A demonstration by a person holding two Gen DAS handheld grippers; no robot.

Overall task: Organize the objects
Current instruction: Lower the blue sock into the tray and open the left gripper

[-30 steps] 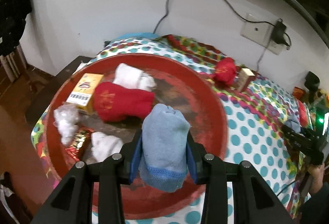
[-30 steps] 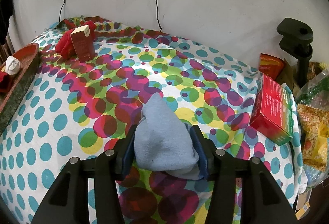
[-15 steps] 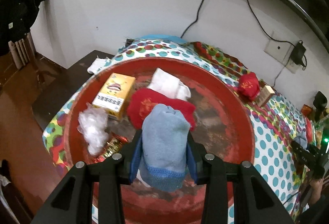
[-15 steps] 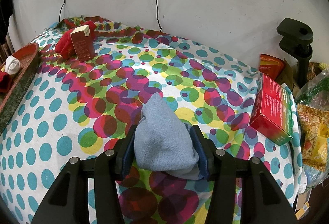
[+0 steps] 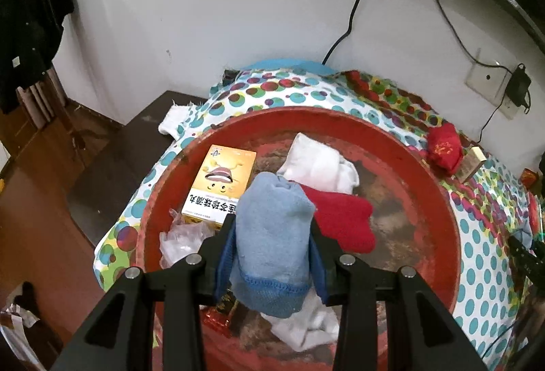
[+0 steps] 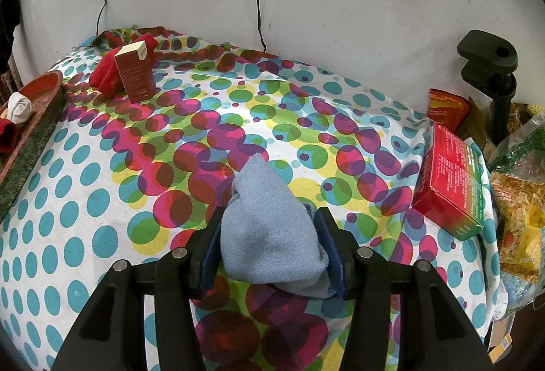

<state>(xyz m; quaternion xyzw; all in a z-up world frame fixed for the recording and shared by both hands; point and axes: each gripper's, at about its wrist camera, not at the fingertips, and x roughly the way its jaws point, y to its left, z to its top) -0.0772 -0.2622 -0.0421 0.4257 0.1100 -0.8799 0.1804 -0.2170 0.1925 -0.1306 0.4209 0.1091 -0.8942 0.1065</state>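
Socks are going into the red tray (image 5: 439,200). We are holding one blue sock (image 5: 272,234) over it in the left hand-held gripper (image 5: 272,263). The right hand-held gripper (image 6: 270,246) is pinching another blue sock (image 6: 269,234) above the desk (image 6: 85,200). Red box (image 6: 449,187) and brown carton (image 6: 134,71) are waiting outside.

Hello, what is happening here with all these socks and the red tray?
A person is tidying small things with handheld tongs. The left tongs are closed on a light blue sock, held over the round red tray, which already holds a white sock, a red sock and a yellow box. The right tongs grip a second blue sock above the dotted tablecloth.
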